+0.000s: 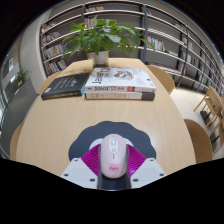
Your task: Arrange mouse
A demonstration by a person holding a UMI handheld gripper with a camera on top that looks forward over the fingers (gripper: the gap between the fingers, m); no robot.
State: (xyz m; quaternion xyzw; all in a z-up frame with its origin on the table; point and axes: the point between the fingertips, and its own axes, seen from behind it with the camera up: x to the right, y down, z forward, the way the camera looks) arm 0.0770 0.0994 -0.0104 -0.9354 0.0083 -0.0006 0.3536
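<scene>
Your mouse [113, 155] sits right between the fingers of the gripper [113, 166], at the near edge of the tabletop [60, 125], roughly midway along that edge. Its long axis runs straight ahead, in line with the fingers, with the wheel end pointing toward the far edge and the tail end back toward you. So there is nothing to reach for: the thing you are arranging is already inside the tool, not off to either side.

The pink pads [93, 160] flank the mouse on both flanks and appear to press against its sides, so you seem to have it clamped. You cannot tell from here whether it is lifted or resting on a dark mat [82, 141] that shows beneath it at the near edge.

Beyond the fingers, toward the middle of the tabletop, lies a stack of books [119, 84], with a dark book [65, 85] just beside it on the left. A potted plant [102, 40] stands at the far edge, and bookshelves [175, 40] rise behind.

Your next move likely turns on keeping the mouse straight along that forward axis as you set it where it belongs.
</scene>
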